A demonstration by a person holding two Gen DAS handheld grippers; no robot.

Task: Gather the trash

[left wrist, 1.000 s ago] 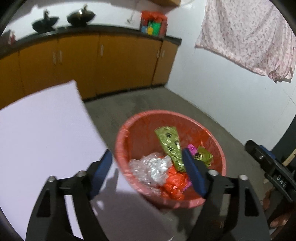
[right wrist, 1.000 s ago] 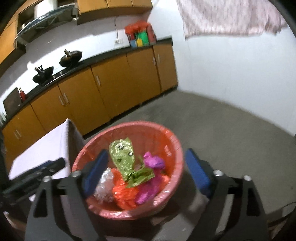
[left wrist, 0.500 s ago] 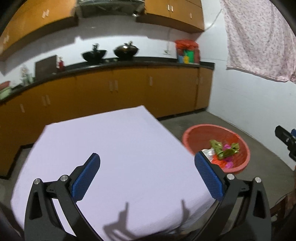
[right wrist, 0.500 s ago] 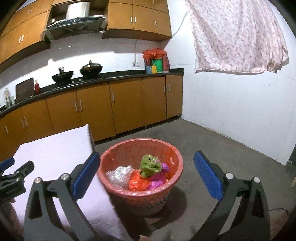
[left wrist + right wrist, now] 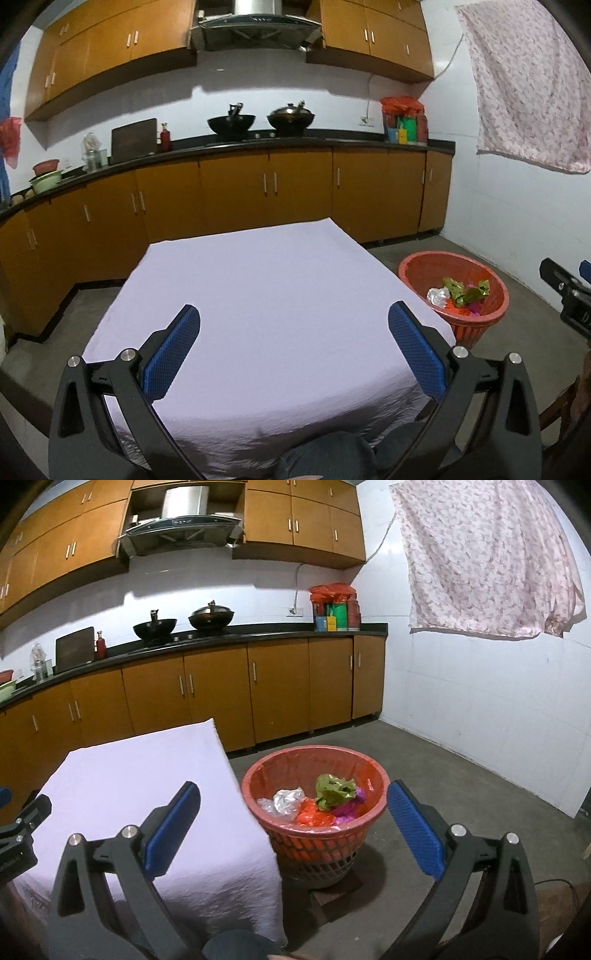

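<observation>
Left gripper (image 5: 293, 334): its jaws are standing wide apart with nothing between them, hovering over the near half of the table; one blue pad (image 5: 170, 352) is showing at each side.
Right gripper (image 5: 293, 814): its jaws are likewise standing wide apart and gripping nothing, pointing toward the bin from the table's near corner.
Table (image 5: 266, 295): it is lying under a pale lilac cloth whose top is showing bare.
Bin (image 5: 376, 805): a red basket is sitting on the floor just beside the table's right edge, apparently resting on a dark block, though the base is in shadow.
Trash (image 5: 321, 801): crumpled wrappers are lying inside the bin; a green one (image 5: 332, 788) is sitting on top, with a silver one (image 5: 284, 799) to its left and orange and pink ones beneath.
Counter (image 5: 332, 142): a dark worktop is running along the far wall above orange cabinets, carrying two woks (image 5: 231, 122).
Sheet (image 5: 487, 561): a flowered cloth is hanging on the right wall.
Knee (image 5: 325, 458): the person's clothed knee is showing at the lower edge.
</observation>
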